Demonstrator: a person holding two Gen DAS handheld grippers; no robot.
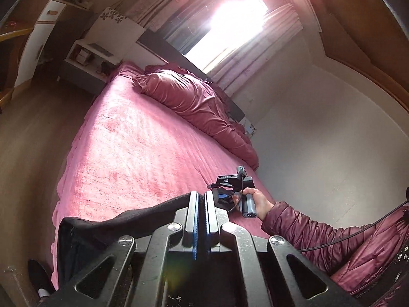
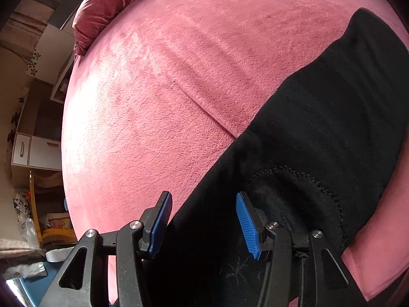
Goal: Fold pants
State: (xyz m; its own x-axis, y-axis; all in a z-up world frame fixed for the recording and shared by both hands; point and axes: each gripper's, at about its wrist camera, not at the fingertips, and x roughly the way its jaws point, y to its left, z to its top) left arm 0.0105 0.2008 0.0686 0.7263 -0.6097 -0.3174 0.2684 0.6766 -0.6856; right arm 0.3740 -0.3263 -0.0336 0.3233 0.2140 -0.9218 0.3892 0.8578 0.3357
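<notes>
Pants [image 2: 319, 128] long axis runs toward 1 o'clock from right hand-held gripper [image 2: 202, 220], jaws spread; left hand-held gripper [image 1: 202, 204] pressed together

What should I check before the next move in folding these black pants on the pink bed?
1. Left gripper clamped on the black fabric pants: jaws shut; cloth drapes from beside them, but the pinch itself is hidden: cannot tell.
2. Right gripper ready to grasp: jaws open, hovering over the pants' edge, nothing pinched: ok.
3. Pants flat: one end is raised in the left wrist view, the rest lies on the pink fleece bedspread: not ok.
4. Room to fold: bare bedspread beside the pants: ok.
5. Maroon velvet pillow clear of the pants: ok.
</notes>
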